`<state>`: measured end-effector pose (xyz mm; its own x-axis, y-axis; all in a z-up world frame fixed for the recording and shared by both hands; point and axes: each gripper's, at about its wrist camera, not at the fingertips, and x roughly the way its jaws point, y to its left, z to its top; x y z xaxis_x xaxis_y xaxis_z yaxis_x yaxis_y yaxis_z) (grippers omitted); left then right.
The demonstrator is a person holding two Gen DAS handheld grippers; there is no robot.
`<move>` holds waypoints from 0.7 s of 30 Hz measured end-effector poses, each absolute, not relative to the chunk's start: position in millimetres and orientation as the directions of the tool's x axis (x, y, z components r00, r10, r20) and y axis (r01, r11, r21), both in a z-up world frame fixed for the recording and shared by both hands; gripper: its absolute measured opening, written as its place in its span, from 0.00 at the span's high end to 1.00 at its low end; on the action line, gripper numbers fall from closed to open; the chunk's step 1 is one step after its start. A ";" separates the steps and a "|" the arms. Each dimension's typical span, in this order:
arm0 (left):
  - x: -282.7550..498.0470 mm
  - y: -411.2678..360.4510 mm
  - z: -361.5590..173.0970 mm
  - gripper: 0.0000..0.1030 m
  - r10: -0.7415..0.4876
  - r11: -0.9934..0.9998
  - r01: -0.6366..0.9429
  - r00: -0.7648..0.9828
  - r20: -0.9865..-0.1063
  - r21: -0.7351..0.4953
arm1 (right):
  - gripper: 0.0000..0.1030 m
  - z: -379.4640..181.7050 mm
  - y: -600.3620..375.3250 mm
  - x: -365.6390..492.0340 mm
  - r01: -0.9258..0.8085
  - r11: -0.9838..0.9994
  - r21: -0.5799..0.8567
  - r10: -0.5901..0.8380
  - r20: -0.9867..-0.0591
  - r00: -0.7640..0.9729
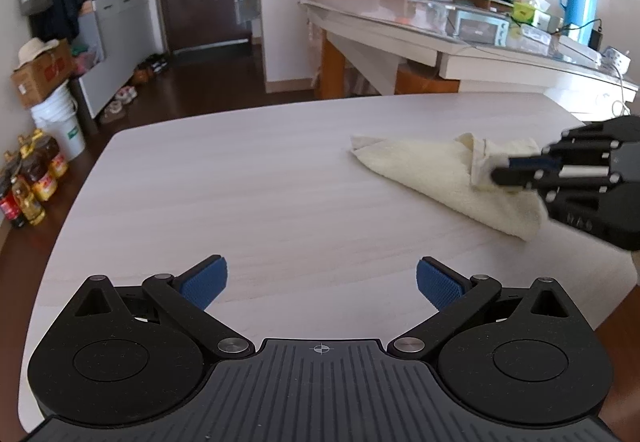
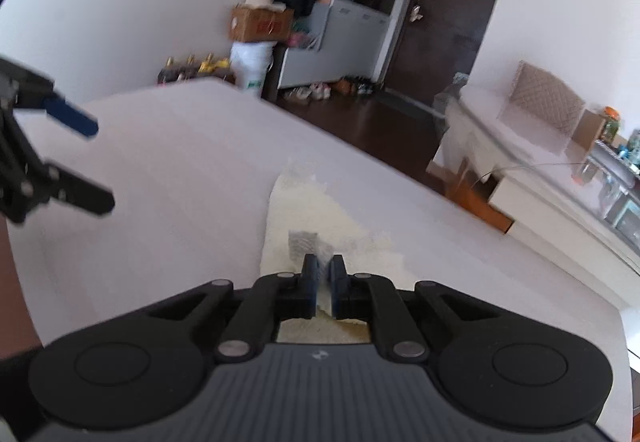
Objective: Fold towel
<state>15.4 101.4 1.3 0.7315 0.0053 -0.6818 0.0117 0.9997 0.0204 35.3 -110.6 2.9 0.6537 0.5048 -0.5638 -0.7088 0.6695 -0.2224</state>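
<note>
Cream towel (image 1: 448, 178) lies bunched on the pale table (image 1: 240, 178); right gripper (image 2: 325, 274) pinches its edge. Left gripper (image 1: 322, 280) hovers beside it, spread wide, holding nothing.

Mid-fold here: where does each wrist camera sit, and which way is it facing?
Left wrist: behind the open left tool, facing across the table toward the towel and right tool.
Right wrist: behind the right tool, shut on the towel, facing the door; left tool at left.
Shared: table, towel, both tools.
</note>
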 end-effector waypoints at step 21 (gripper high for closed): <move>-28.1 129.7 17.7 0.00 -0.205 0.888 0.436 0.662 -0.721 0.148 | 0.71 39.0 -83.2 -5.2 -0.843 0.538 0.018 0.710 -0.548 0.442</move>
